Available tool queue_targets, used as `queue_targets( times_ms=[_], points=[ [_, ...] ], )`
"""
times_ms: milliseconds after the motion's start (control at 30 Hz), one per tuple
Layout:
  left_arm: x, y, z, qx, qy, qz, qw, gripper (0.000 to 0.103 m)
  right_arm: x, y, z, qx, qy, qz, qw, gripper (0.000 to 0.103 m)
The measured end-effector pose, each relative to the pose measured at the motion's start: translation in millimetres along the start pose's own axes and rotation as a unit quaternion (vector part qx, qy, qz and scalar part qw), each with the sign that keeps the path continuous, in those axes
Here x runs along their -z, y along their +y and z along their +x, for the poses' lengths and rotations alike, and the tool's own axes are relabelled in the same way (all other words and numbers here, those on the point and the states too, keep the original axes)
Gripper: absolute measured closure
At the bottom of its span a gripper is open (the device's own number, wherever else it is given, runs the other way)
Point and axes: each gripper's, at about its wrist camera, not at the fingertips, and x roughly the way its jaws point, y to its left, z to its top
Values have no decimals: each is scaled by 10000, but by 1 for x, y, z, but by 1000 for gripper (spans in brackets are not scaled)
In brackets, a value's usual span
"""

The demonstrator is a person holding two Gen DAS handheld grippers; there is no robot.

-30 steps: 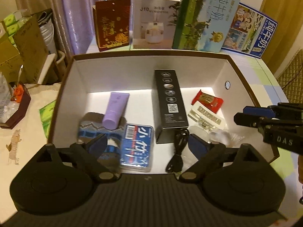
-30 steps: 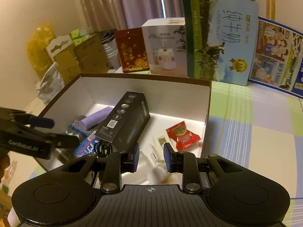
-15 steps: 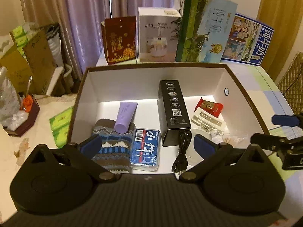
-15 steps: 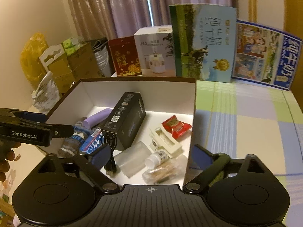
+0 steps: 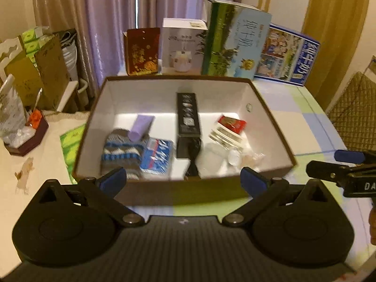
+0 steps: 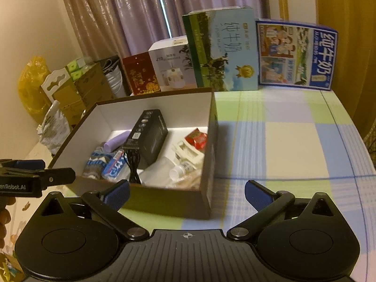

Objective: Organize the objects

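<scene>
Both grippers sit back from the box w/ nothing held: left gripper (image 5: 183,178) jaws released wide, right gripper (image 6: 186,191) jaws have just been opening, empty too. To finish well: keep both clear of the box rim, don't snag the black cable (image 6: 133,164). Both angled down over the tabletop (image 6: 293,141). Items lie inside the brown box (image 5: 270,117): sock, purple tube, black carton.

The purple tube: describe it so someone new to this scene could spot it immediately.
Find the open brown box with white inside walls on the checked tablecloth. In its left half, the purple tube lies with one end resting on the striped knitted sock. It is the only plain lilac item, left of the long black box.
</scene>
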Motion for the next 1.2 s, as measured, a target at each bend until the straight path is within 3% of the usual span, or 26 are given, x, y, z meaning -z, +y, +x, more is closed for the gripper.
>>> queue_targets(
  times_ms=[767,1200],
  points=[
    [78,-130,-69,474,123,210,9986,2,75,-73,-134,189,-126,244,9994,2],
    [107,-176,-92,677,93,383,9969,2,114,-99,-181,445,-116,411,9981,2]
  ],
)
